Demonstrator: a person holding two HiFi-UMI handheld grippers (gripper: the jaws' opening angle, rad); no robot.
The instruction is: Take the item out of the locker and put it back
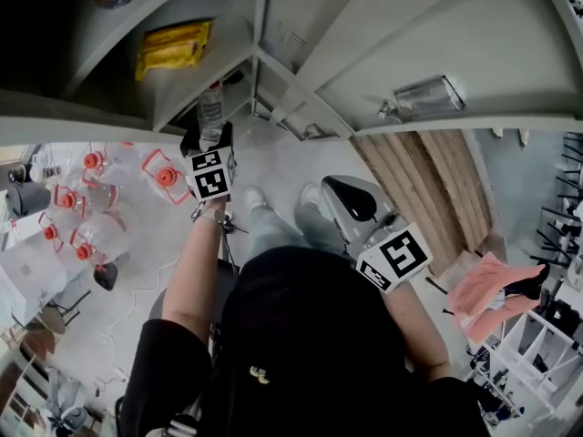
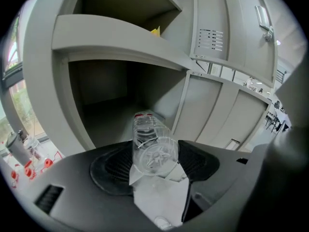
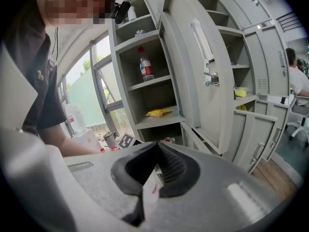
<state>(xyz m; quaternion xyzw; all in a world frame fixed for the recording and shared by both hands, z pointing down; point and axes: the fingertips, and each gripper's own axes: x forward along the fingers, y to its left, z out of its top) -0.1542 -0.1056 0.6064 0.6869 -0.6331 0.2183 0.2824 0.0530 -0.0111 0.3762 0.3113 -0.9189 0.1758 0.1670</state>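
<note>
Clear plastic bottle [image 2: 152, 141], red cap pointing away, lies lengthways at the mouth of the locker's lower compartment [image 2: 104, 112]; I cannot tell whether it rests on the floor there. Left claw [image 1: 209, 139]: released, jaws spread wide with the bottle's base between them. Yellow packet [image 1: 173, 48] sits on the shelf above. Right claw [image 3: 157, 151]: clenched, empty, well apart from the locker.

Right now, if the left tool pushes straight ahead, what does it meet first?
The clear plastic bottle sitting between its open jaws; past that, the locker compartment's back wall, depth unclear.
</note>
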